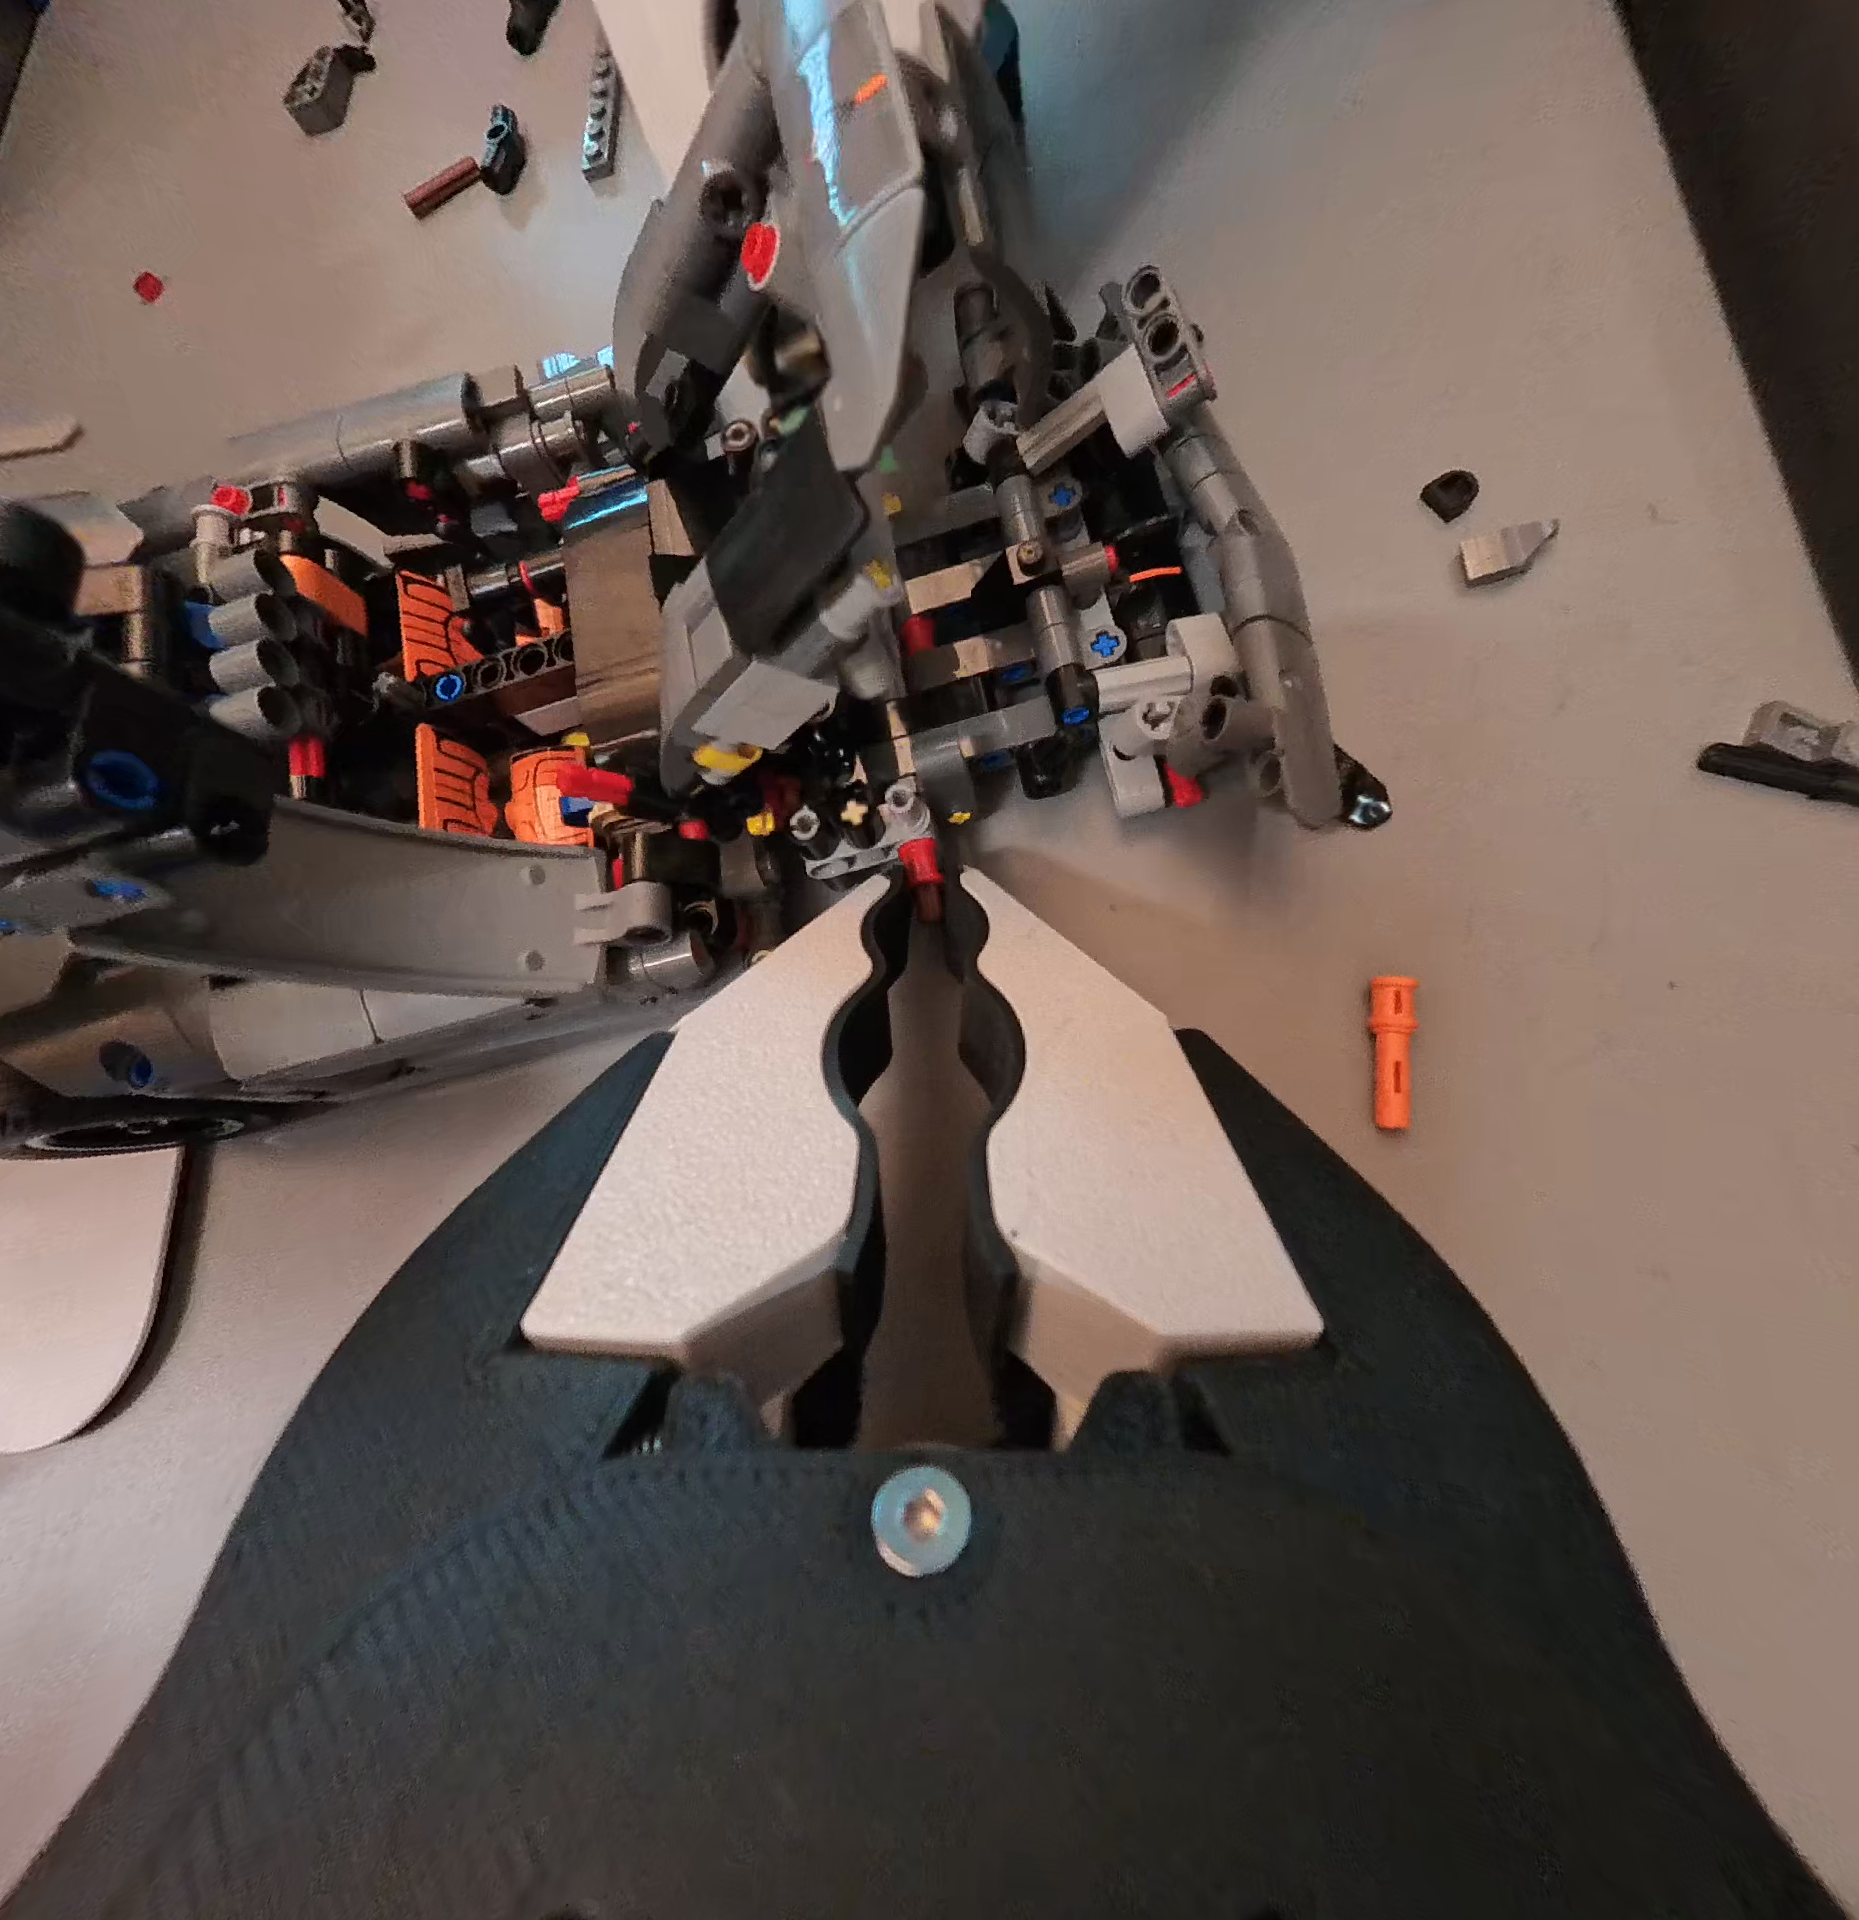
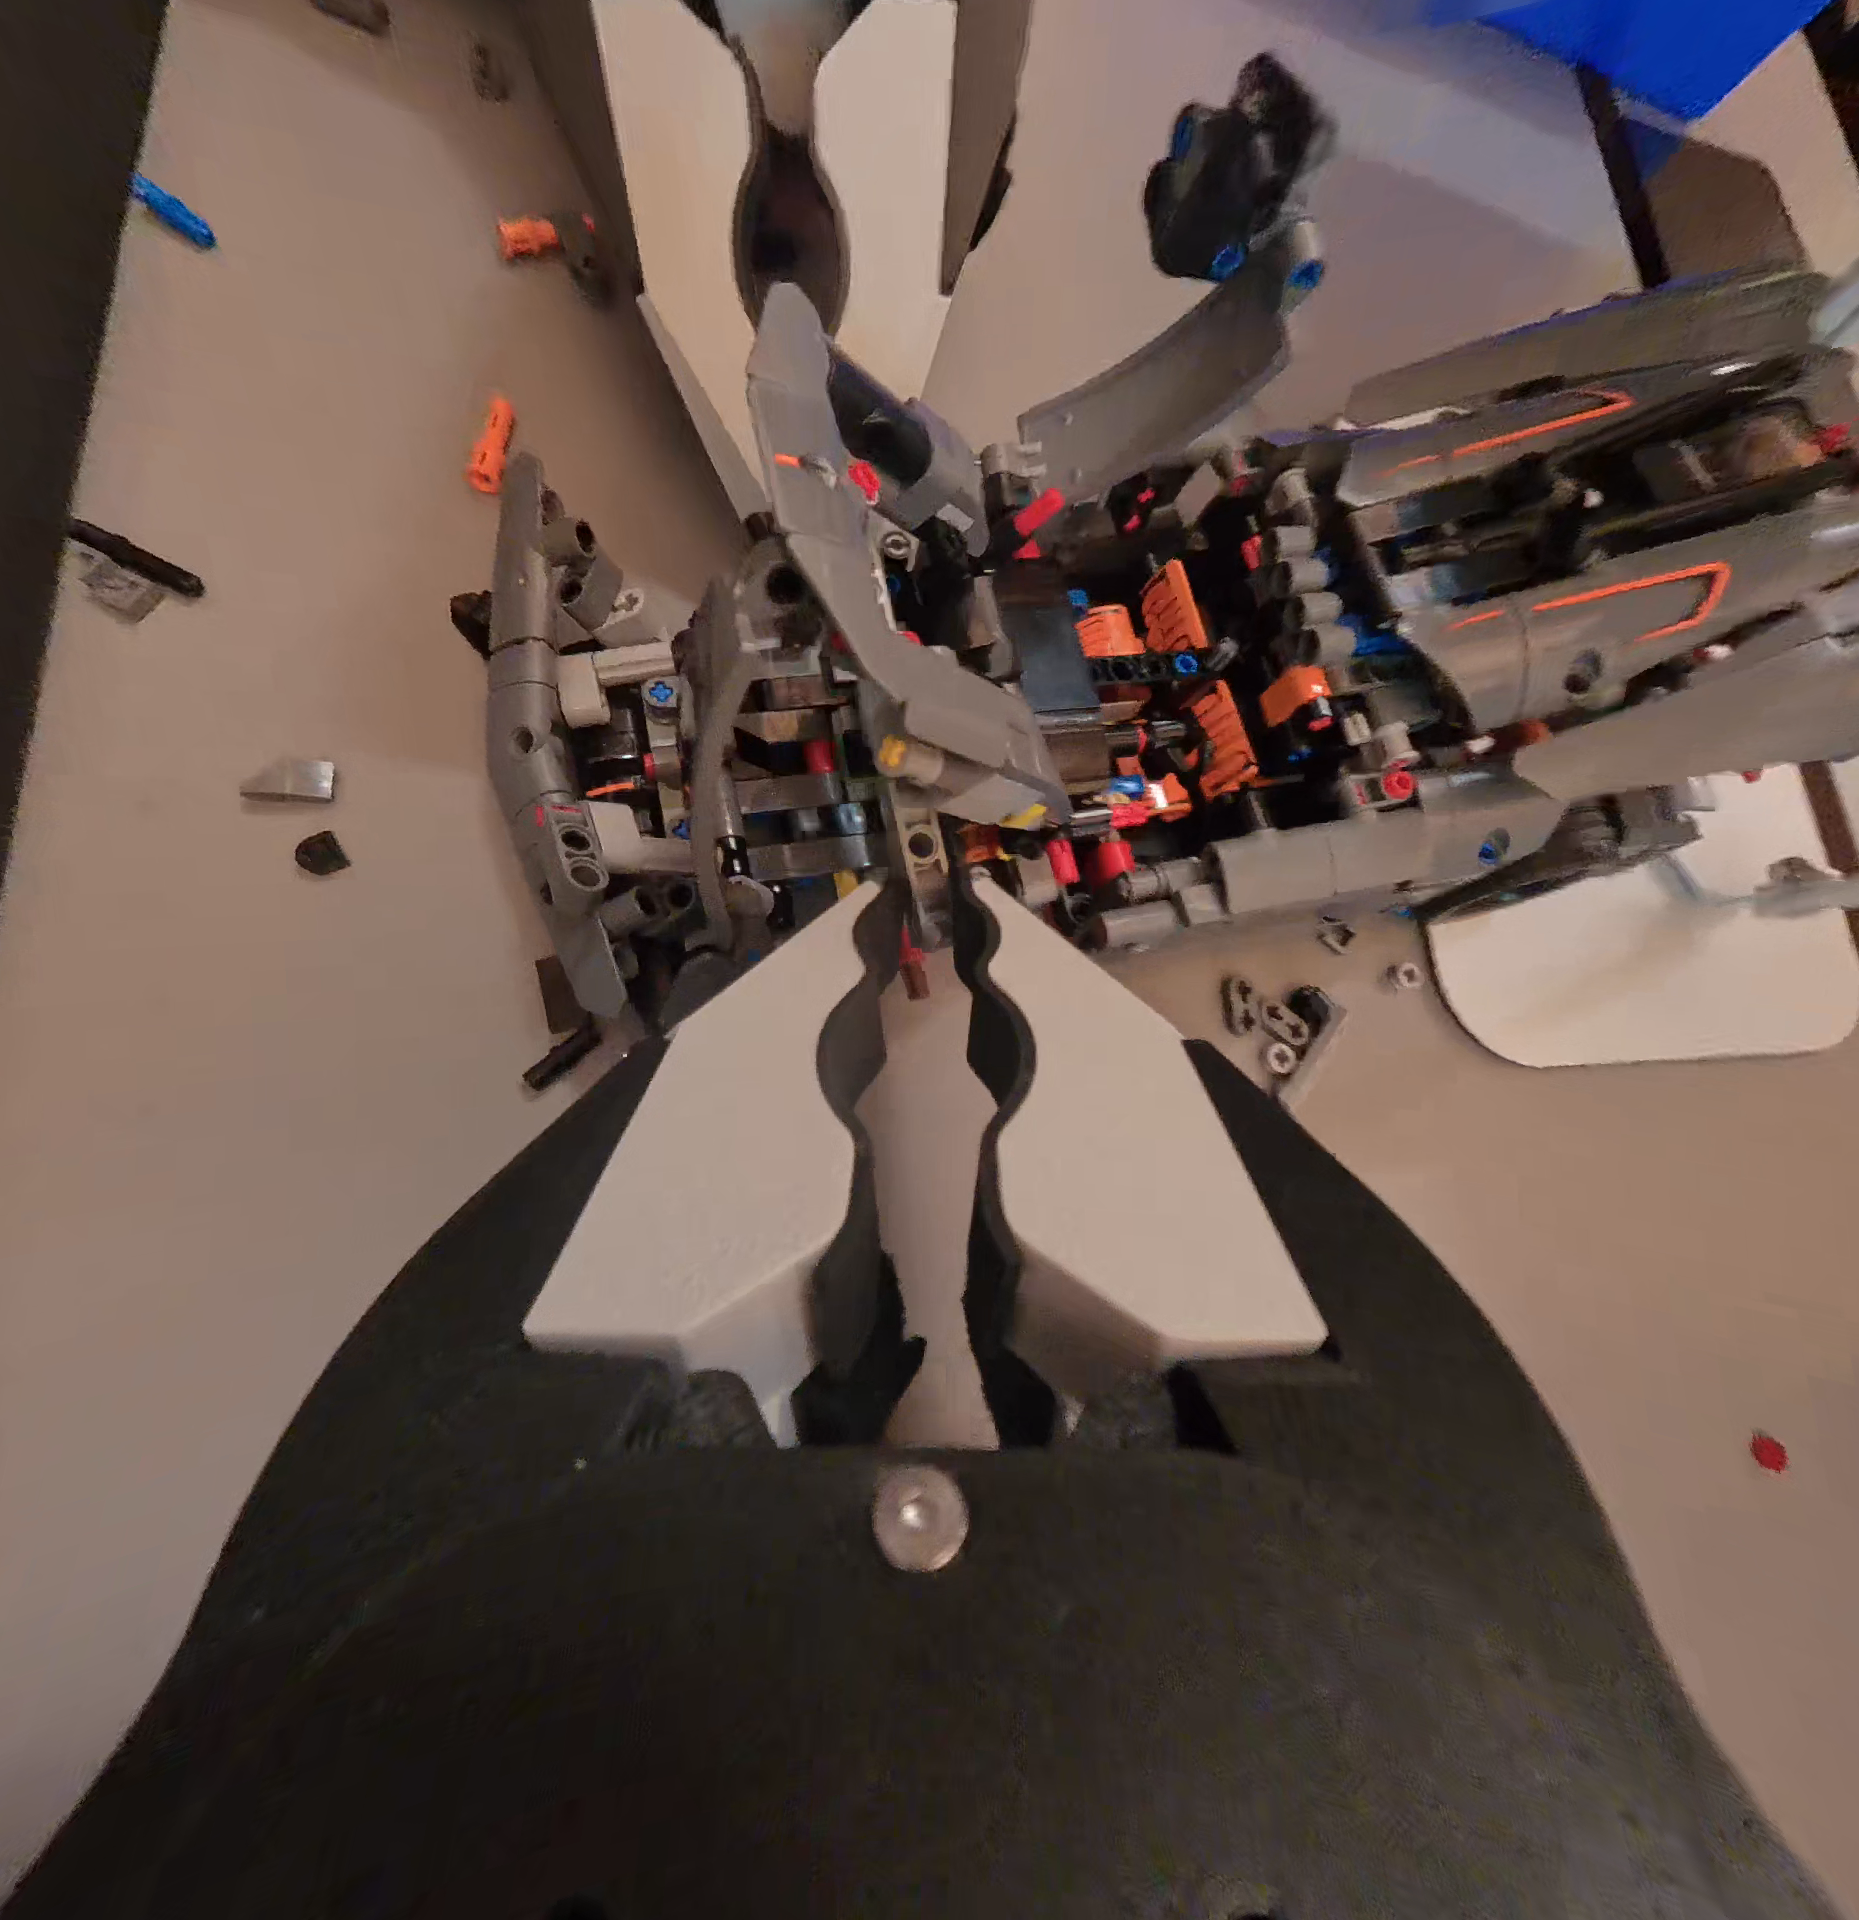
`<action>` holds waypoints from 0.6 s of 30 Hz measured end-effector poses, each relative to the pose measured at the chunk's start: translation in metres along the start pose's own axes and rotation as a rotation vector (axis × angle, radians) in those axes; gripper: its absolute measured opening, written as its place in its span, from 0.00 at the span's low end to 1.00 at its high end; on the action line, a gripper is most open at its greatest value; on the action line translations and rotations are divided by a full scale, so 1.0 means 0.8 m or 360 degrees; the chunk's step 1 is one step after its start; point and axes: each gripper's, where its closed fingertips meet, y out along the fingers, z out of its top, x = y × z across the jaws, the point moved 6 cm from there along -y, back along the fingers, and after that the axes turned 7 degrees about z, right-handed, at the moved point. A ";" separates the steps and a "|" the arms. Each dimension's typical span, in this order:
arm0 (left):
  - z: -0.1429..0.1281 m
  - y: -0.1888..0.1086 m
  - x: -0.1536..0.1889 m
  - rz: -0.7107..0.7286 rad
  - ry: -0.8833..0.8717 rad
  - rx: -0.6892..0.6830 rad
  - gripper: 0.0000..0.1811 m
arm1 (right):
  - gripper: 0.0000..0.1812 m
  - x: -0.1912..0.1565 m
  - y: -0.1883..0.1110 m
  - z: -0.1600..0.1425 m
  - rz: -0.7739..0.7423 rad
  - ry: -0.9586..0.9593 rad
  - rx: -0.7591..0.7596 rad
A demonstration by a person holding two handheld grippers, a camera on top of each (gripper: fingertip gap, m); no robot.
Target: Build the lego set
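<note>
A grey Lego car (image 1: 385,914) with orange seats (image 1: 447,623) lies on the pale table; it also shows in the right wrist view (image 2: 1631,644). A grey panel assembly (image 1: 831,208) stands tilted up over the car's open front (image 2: 800,436). My left gripper (image 1: 925,888) is shut on a red pin (image 1: 920,862) at the car's near edge. Its fingers (image 2: 904,156) show at the top of the right wrist view, behind the panel. My right gripper (image 2: 920,935) is shut on a grey beam (image 2: 923,857) with a small red pin (image 2: 910,961) at the opposite edge.
Loose parts lie around: an orange pin (image 1: 1390,1055), a grey wedge (image 1: 1501,551), a black axle (image 1: 1787,774), a red stud (image 1: 148,286), small connectors (image 2: 1278,1018). A white sheet (image 2: 1652,966) lies under the car's rear. A blue bin (image 2: 1631,42) stands far right. Tip to tip, the grippers are about 9 cm apart.
</note>
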 end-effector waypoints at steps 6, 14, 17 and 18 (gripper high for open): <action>0.000 0.001 0.000 0.0013 0.0013 -0.0012 0.02 | 0.04 -0.001 -0.014 -0.007 0.0021 0.0021 -0.0056; 0.000 0.001 -0.001 0.0024 0.0018 -0.0014 0.02 | 0.04 -0.003 -0.044 -0.030 0.0032 0.0215 -0.0206; 0.000 0.000 0.000 0.0017 0.0023 -0.0019 0.02 | 0.04 -0.007 -0.066 -0.045 0.0006 0.0314 -0.0291; 0.000 0.000 0.000 0.0002 0.0008 -0.0020 0.03 | 0.03 -0.011 -0.072 -0.050 -0.0001 0.0341 -0.0346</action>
